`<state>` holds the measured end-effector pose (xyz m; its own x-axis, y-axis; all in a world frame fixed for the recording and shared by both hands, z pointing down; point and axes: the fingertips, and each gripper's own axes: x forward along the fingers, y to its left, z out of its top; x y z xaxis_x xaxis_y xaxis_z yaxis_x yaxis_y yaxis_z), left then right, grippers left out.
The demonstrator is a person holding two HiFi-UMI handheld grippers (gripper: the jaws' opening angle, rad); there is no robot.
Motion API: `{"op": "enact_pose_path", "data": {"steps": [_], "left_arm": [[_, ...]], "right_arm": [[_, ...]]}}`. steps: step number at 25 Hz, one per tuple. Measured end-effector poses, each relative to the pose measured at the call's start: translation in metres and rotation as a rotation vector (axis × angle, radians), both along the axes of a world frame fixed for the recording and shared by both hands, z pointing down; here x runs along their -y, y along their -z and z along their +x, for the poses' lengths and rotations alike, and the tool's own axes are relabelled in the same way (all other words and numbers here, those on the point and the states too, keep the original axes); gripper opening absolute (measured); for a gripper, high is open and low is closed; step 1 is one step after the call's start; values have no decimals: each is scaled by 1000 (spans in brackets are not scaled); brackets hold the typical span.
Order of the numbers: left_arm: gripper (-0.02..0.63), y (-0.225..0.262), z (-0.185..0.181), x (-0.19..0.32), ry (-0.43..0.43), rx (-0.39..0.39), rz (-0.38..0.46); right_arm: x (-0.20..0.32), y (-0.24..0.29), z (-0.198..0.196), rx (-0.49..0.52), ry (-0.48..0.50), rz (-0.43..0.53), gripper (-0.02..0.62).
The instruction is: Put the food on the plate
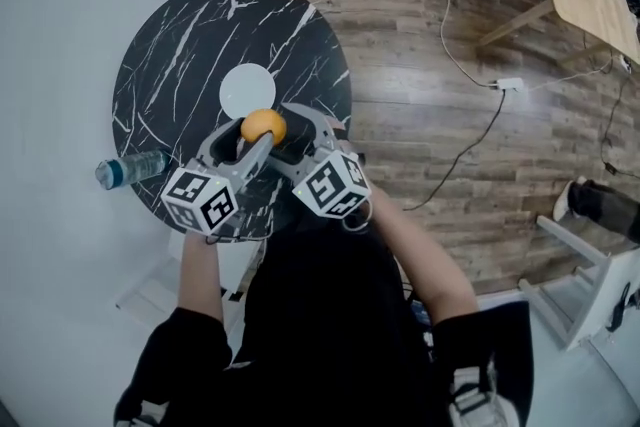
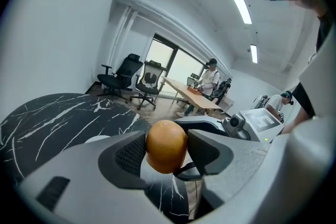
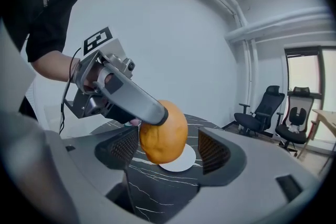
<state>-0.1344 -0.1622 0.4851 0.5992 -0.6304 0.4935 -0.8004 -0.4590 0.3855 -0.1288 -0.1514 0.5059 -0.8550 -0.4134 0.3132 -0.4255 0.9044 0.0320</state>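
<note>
The left gripper (image 2: 167, 157) has its fingers (image 2: 128, 157) set wide and closed on a smooth orange round fruit (image 2: 166, 145), with 1 pad against each side of it. In the head view the fruit shows just at the near edge of a small white round plate (image 1: 247, 87), which lies near the middle of a round black marble table (image 1: 180, 45) streaked with white veins. Whether the fruit is clear of the table top I cannot tell.

The right gripper (image 3: 169, 150) comes in from the other side, and its 2 fingers (image 3: 212, 150) stand apart around the same fruit. The fruit lies close to the left pad, a clear gap separates it from the right pad, and nothing is clamped. In the right gripper view, 1 finger of the left gripper lies over the top of the fruit, with the plate showing just behind and below it.

A clear plastic bottle with a blue cap (image 1: 130, 169) lies on its side at the table's left edge, well apart from the plate. A white cable (image 1: 440, 55) trails over the wooden plank floor (image 1: 420, 135) to the right of the table.
</note>
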Motion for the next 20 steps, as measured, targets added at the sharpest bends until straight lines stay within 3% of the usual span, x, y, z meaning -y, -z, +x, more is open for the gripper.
{"op": "enact_pose_path", "data": {"steps": [7,12,20], "left_arm": [[245,17,-17,15,50,146,83],[245,18,-29,16,52,337,140],[245,-7,-28,19,-27,552,192]], "right_arm": [[5,7,24,18,-52,-2,306],[12,8,39,50,-141,-23,9],[22,-27,53,7,-198,-83,-2]]}}
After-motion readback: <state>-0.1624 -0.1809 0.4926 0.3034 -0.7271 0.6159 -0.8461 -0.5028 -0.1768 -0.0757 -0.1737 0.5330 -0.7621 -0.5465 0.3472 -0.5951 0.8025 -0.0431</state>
